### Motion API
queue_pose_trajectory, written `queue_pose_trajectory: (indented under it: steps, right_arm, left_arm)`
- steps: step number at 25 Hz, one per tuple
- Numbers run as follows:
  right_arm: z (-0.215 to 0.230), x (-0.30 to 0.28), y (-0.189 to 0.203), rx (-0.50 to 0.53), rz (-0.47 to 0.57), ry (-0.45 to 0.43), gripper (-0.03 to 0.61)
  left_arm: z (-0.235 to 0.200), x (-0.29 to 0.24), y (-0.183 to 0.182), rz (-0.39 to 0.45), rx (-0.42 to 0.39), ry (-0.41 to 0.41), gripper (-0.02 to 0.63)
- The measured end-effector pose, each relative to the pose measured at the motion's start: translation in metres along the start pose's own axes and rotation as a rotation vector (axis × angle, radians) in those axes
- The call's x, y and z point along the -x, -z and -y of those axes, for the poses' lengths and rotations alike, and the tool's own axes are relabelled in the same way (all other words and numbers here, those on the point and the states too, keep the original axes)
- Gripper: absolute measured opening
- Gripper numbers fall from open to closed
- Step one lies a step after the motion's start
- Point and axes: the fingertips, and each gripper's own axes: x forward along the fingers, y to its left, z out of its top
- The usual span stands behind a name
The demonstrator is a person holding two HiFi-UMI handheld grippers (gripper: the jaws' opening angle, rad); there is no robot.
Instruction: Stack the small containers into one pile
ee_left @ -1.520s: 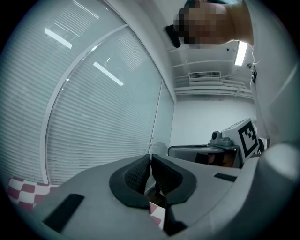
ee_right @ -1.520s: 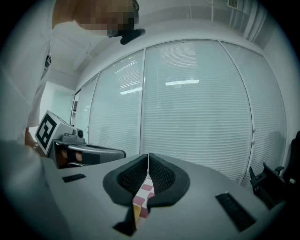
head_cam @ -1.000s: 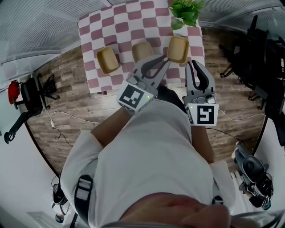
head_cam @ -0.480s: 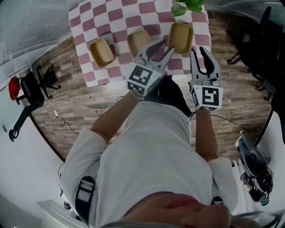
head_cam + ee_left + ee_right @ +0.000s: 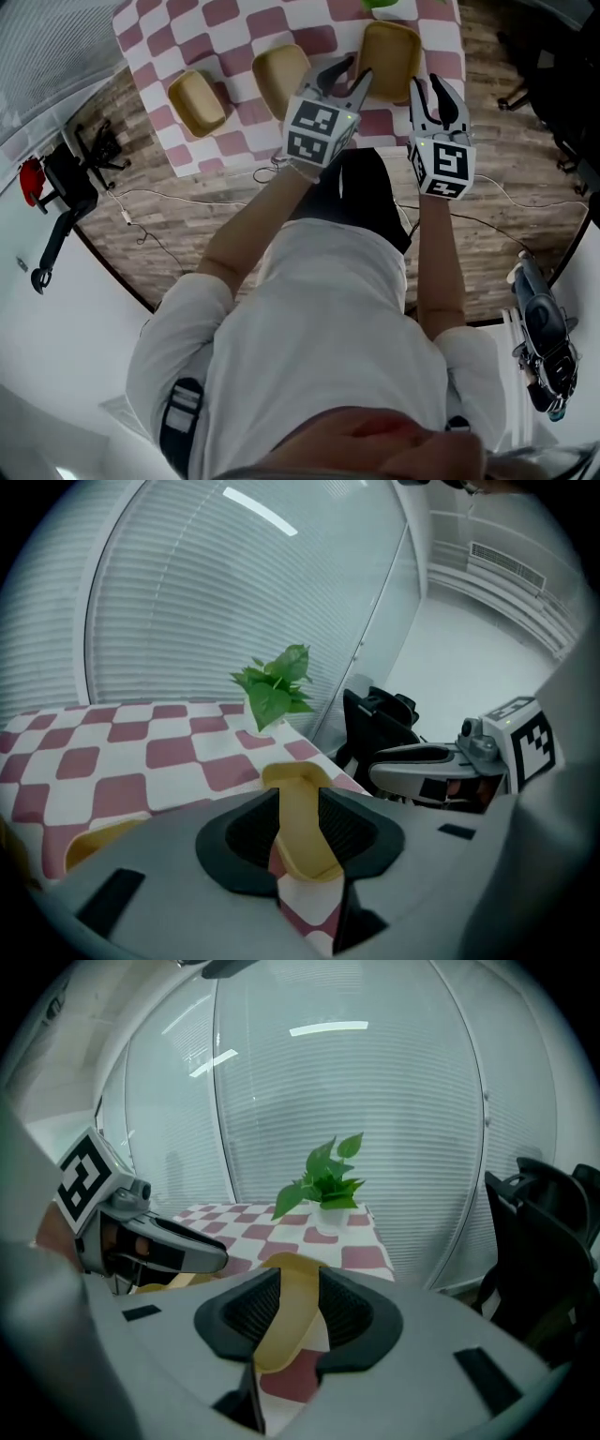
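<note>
Three containers lie apart in a row on the table [image 5: 225,28], none stacked yet. The left gripper [image 5: 356,70] hangs with fingers spread and empty. The right container [image 5: 389,56] shows through their gap, ahead and untouched, with the middle container [image 5: 279,77] off its left finger. The right gripper [image 5: 428,84], whose jaws have just been opening, also holds nothing; the same container lies beyond its fingertips. The spread fingers look readied for a first pick. The left container [image 5: 195,101] sits farthest from both.
</note>
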Motion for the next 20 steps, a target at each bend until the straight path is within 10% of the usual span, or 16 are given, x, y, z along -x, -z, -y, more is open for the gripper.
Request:
queue_pose_trajectory:
  steps: [20]
  right_arm:
    - [0.02,-0.054,0.072,-0.125,-0.164,-0.013,0.094]
  left_arm:
    - [-0.023,-0.054,0.041,-0.214,0.042,-0.072,0.112]
